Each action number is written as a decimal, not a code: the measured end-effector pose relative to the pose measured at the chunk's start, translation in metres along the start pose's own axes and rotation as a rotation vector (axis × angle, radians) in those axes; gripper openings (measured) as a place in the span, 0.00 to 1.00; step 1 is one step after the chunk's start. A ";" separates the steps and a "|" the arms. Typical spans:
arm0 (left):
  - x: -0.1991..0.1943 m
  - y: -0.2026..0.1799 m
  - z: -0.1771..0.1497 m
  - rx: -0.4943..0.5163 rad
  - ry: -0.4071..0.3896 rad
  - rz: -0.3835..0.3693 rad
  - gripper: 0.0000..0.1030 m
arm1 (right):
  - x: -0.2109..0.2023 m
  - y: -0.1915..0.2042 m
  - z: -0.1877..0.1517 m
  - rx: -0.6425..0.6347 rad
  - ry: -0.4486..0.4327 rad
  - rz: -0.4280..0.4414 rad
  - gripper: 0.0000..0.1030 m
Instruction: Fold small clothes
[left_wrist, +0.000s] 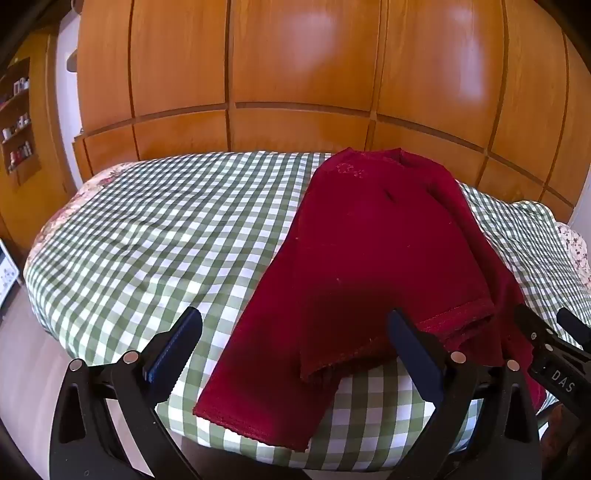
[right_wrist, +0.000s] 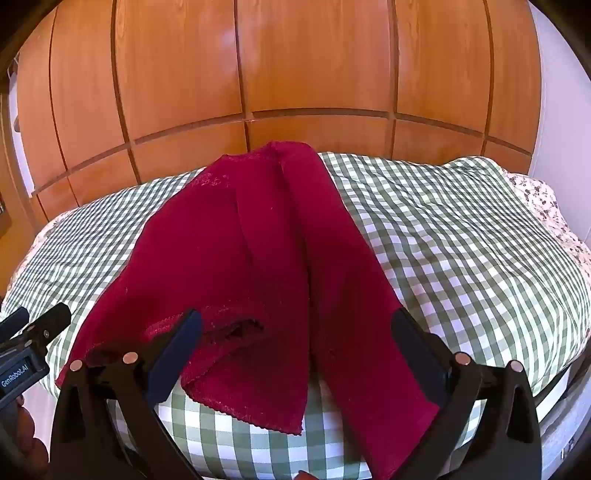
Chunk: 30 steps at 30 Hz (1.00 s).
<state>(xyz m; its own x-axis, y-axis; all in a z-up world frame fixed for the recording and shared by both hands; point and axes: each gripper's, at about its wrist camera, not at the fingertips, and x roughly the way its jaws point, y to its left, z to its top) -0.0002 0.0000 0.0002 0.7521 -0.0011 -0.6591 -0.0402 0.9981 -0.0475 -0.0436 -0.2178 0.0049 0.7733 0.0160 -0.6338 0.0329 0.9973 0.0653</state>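
A dark red long-sleeved top (left_wrist: 369, 251) lies on the green and white checked cover (left_wrist: 147, 236), its neck at the far end and its hem toward me. A sleeve is folded over the body, and its cuff (right_wrist: 236, 328) lies near the hem. My left gripper (left_wrist: 295, 321) hovers open over the near left part of the top, nothing between its fingers. My right gripper (right_wrist: 295, 317) is open above the near right part (right_wrist: 280, 240), its left finger (right_wrist: 181, 343) just beside the cuff. Each gripper shows at the edge of the other's view: the right (left_wrist: 546, 339), the left (right_wrist: 40, 328).
The checked cover (right_wrist: 461, 236) lies over a bed with a floral quilt (right_wrist: 535, 195) showing at its edges. Wooden wardrobe doors (left_wrist: 295, 74) stand right behind it. A shelf with small bottles (left_wrist: 18, 122) is at the far left. Floor (left_wrist: 33, 350) shows at the near left.
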 end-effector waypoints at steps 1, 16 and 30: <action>0.000 0.000 0.000 -0.002 -0.004 -0.001 0.96 | 0.000 0.000 0.000 0.002 0.000 0.001 0.98; -0.003 -0.011 0.000 0.005 -0.001 -0.001 0.96 | 0.002 -0.002 -0.001 0.001 -0.009 0.003 0.98; 0.000 -0.006 -0.001 0.001 -0.001 -0.012 0.96 | -0.001 0.000 -0.002 0.000 -0.010 0.004 0.98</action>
<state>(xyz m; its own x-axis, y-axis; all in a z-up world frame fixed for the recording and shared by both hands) -0.0005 -0.0056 -0.0007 0.7533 -0.0131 -0.6575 -0.0305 0.9980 -0.0548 -0.0458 -0.2175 0.0046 0.7801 0.0192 -0.6254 0.0301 0.9972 0.0681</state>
